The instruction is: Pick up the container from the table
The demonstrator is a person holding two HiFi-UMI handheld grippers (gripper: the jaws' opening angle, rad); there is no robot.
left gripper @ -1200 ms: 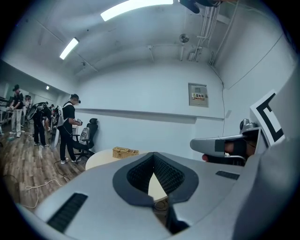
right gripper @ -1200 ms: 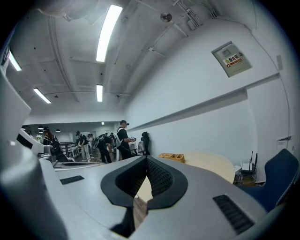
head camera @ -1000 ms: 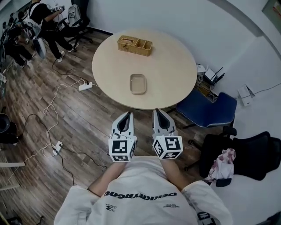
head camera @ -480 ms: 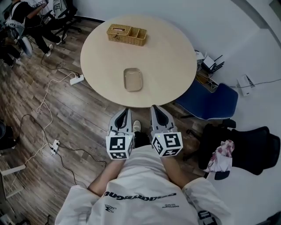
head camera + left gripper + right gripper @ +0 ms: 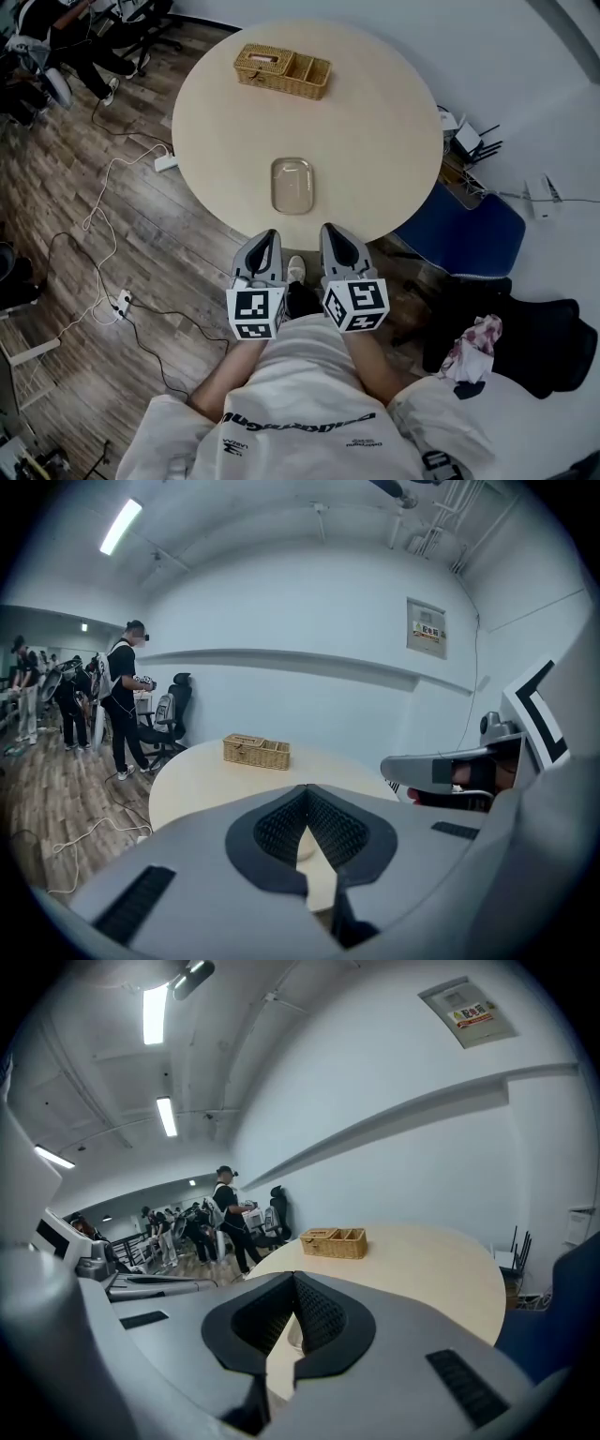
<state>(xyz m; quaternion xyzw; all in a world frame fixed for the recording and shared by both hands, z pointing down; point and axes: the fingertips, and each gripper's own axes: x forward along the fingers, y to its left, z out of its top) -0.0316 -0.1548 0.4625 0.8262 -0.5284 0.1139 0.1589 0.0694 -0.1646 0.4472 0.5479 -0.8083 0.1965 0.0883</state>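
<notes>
Both my left claw (image 5: 271, 236) and right claw (image 5: 331, 231) are pressed together over brown plank floor (image 5: 112, 253) beside the round beige table (image 5: 375, 122), whose shallow translucent container (image 5: 292, 185) lies near the edge, mostly jaw-hidden in both gripper views.

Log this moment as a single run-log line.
phase: pre-grasp | container: on table, untouched | left gripper: shut, empty, by near table edge | right gripper: shut, empty, by near table edge

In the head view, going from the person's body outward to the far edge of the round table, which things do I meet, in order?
left hand-held gripper and right hand-held gripper side by side → shallow translucent rectangular container → woven wicker basket
</notes>
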